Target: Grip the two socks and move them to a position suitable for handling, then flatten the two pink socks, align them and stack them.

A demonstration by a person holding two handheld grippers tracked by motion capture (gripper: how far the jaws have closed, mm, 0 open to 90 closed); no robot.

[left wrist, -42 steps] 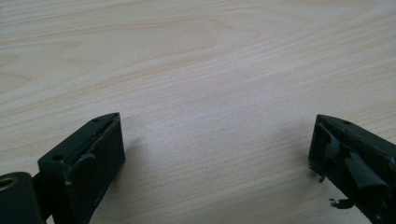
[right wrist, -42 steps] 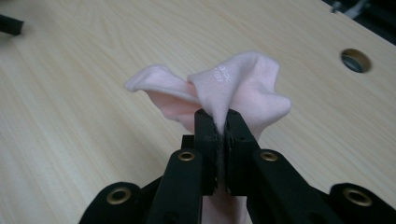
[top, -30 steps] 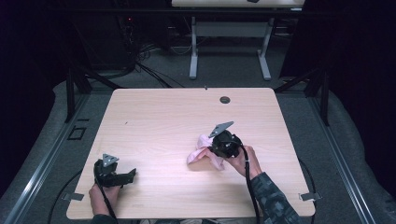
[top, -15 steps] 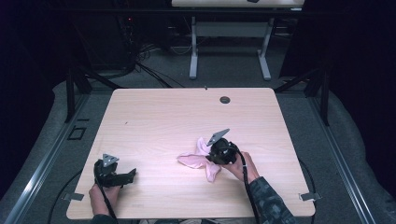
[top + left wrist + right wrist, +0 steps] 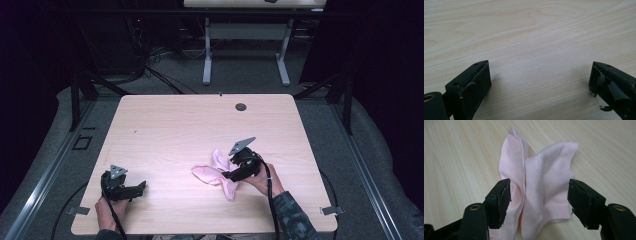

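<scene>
On the table (image 5: 165, 125), right tool (image 5: 539, 195) wide open astride pink sock (image 5: 544, 187), left tool (image 5: 540, 80) open, empty.

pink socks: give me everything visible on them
The pink socks look like two pale pink ankle socks of soft knit fabric, lying limp and crumpled on the wooden table, one partly overlapping the other. A fine line of stitching runs near one cuff. In the high view they spread in three lobes in the near right part of the table. The right gripper sits over them, jaws open on either side of the fabric, not pinching it. Whether the jaws touch the fabric is unclear.
</scene>
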